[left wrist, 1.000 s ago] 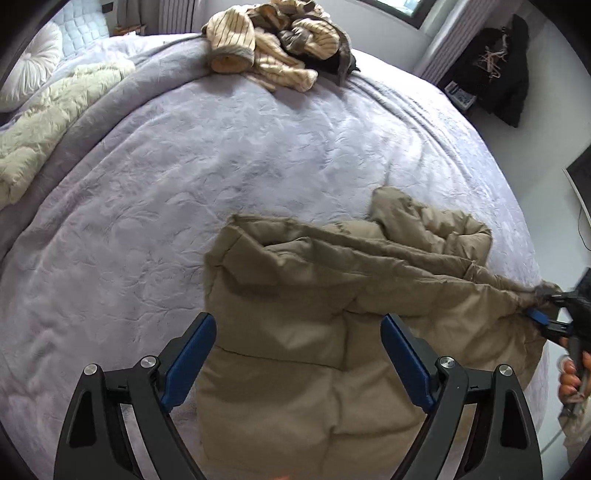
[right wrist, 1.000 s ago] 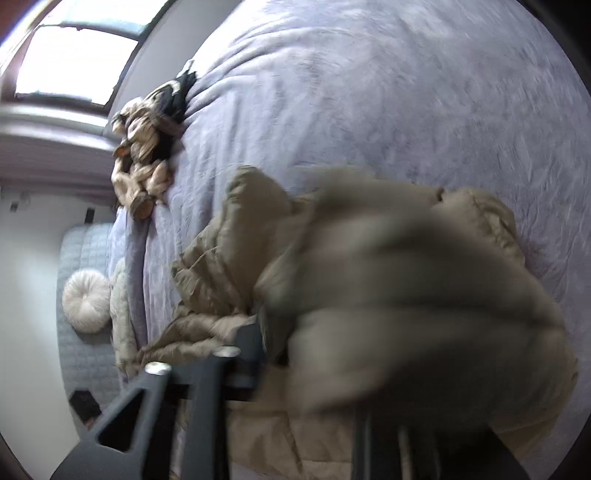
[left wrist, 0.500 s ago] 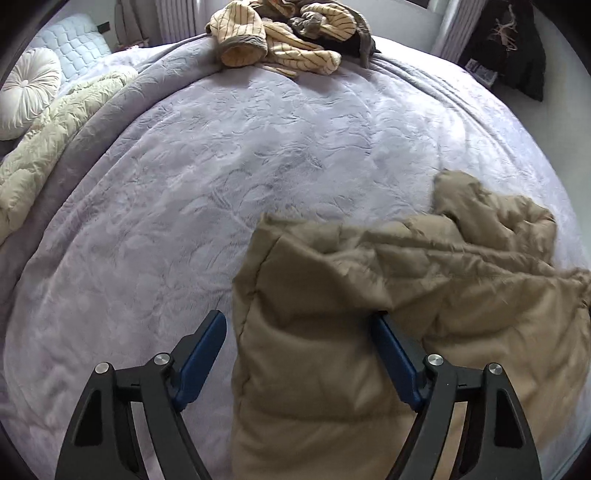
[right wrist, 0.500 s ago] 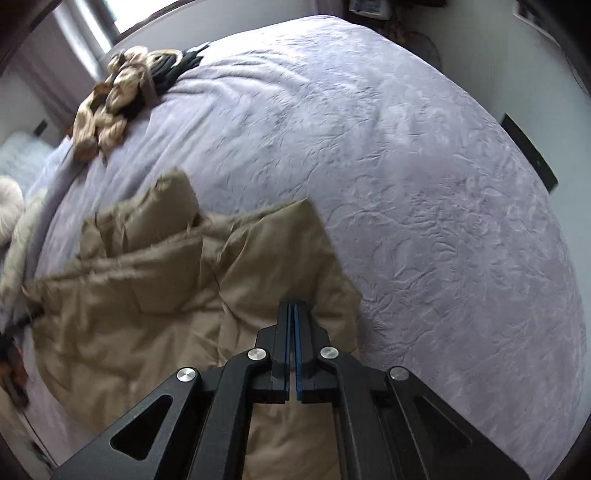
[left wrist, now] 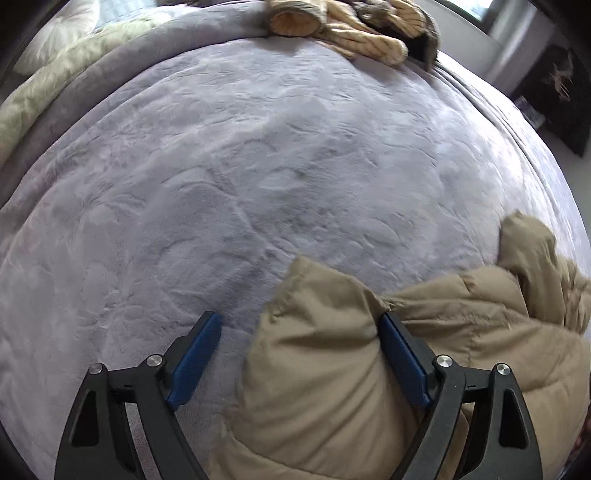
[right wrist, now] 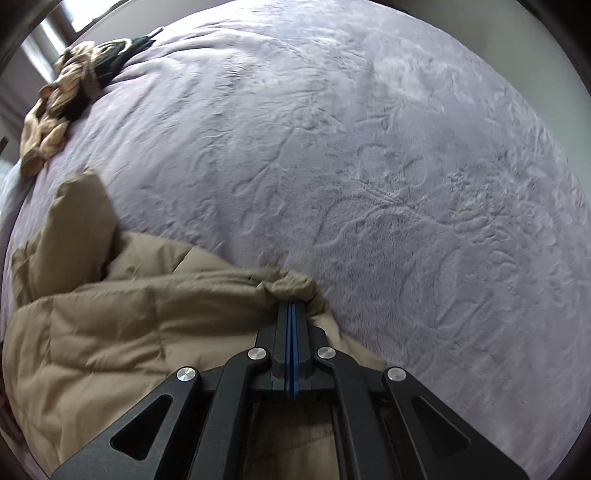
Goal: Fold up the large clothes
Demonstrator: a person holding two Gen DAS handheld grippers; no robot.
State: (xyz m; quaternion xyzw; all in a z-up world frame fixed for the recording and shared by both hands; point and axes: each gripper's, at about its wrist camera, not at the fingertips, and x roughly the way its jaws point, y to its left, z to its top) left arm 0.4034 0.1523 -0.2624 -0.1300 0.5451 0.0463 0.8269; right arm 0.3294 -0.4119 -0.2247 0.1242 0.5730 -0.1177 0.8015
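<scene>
A tan puffy jacket lies crumpled on the lilac bedspread, at the lower right of the left wrist view. My left gripper hangs low over it, its jaws opening. One corner of the jacket sits between them. The right pad touches the fabric, while the left pad stands clear over bare bedspread. In the right wrist view the jacket fills the lower left. My right gripper is shut, pads together, with its tips against a bunched edge of the jacket. I see no fabric between the pads.
A heap of striped cream and dark clothes lies at the far edge of the bed, also in the right wrist view. A cream blanket and a round pillow lie at the far left. Bare bedspread stretches beyond the jacket.
Both grippers have come down toward the bed. The right gripper shut with nothing in it and now touches the jacket's edge. The left gripper now straddles the jacket's corner.
</scene>
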